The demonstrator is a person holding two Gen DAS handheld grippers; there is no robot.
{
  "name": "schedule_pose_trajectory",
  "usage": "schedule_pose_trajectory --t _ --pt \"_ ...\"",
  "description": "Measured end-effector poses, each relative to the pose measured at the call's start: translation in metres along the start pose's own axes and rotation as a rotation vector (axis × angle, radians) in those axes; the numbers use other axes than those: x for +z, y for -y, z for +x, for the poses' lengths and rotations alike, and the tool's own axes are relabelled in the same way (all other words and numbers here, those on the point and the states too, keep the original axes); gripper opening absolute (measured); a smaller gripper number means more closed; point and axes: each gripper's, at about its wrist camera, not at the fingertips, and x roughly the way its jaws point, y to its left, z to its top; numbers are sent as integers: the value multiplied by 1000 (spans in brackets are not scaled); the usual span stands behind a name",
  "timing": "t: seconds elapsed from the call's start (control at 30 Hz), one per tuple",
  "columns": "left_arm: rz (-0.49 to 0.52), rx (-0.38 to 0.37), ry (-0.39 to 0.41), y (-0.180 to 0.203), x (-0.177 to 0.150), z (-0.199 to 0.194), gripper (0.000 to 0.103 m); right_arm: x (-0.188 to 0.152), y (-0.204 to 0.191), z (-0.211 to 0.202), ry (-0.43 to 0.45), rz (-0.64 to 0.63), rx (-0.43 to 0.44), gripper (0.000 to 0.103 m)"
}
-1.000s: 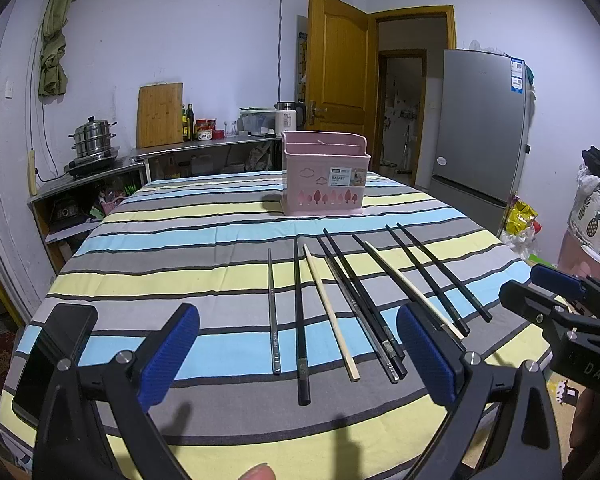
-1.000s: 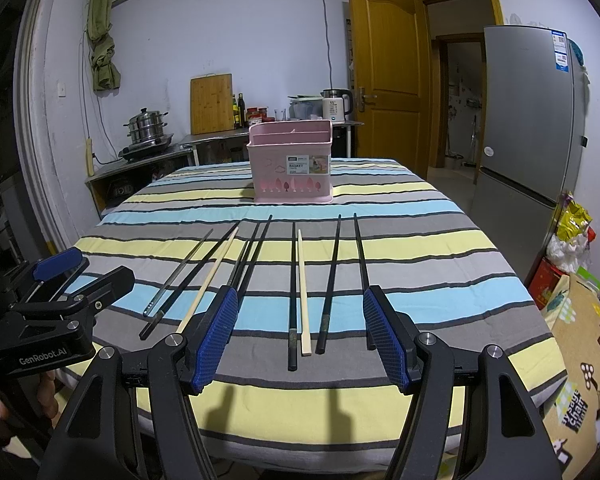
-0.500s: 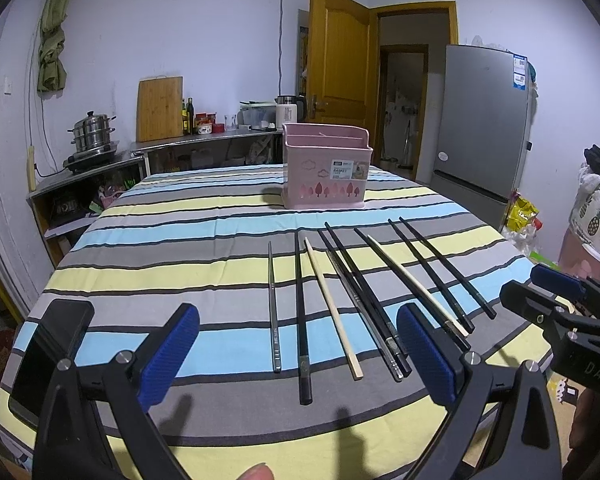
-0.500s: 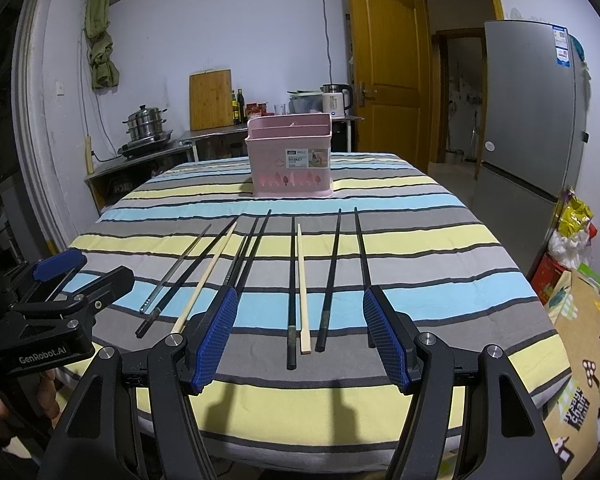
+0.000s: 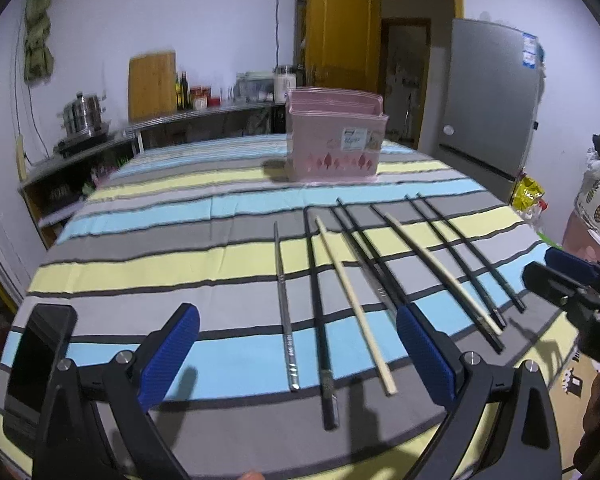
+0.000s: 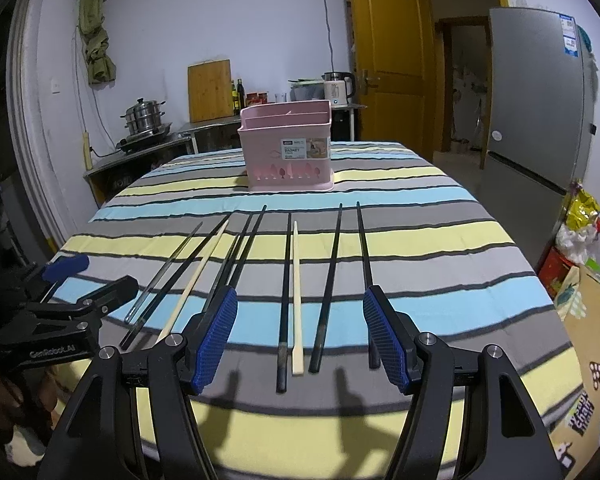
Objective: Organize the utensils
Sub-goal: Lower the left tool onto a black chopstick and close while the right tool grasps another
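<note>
Pink plastic marks the goal: the utensil holder [image 6: 287,148] stands upright at the far end of the striped counter [image 6: 440,240], and the chopsticks [image 6: 296,292] lie in a loose row in front of it, tips toward the holder, none yet inside. Both tools hover at the edge of the counter farthest from the holder. The left gripper [image 5: 296,360] has its jaws spread wide and holds nothing; the right gripper [image 6: 300,340] likewise gapes empty over the near ends of the sticks. The first pick looks best done by lowering one gripper over a single stick's thick end, square across it, closing firmly so it cannot swivel, and keeping clear of its neighbours lying just beside it.
</note>
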Motion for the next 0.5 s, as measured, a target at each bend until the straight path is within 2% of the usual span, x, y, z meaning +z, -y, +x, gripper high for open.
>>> schedule_pose_trajectory --t 0.1,0.3,0.5 --pt "11 4 -30 -6 8 15 90 8 3 12 -13 -6 9 66" --pt "-5 -17 -107 -14 29 44 87 26 9 43 -48 -15 14 66" --pt "-25 -65 -182 -20 49 75 69 46 19 80 -114 -3 7 63"
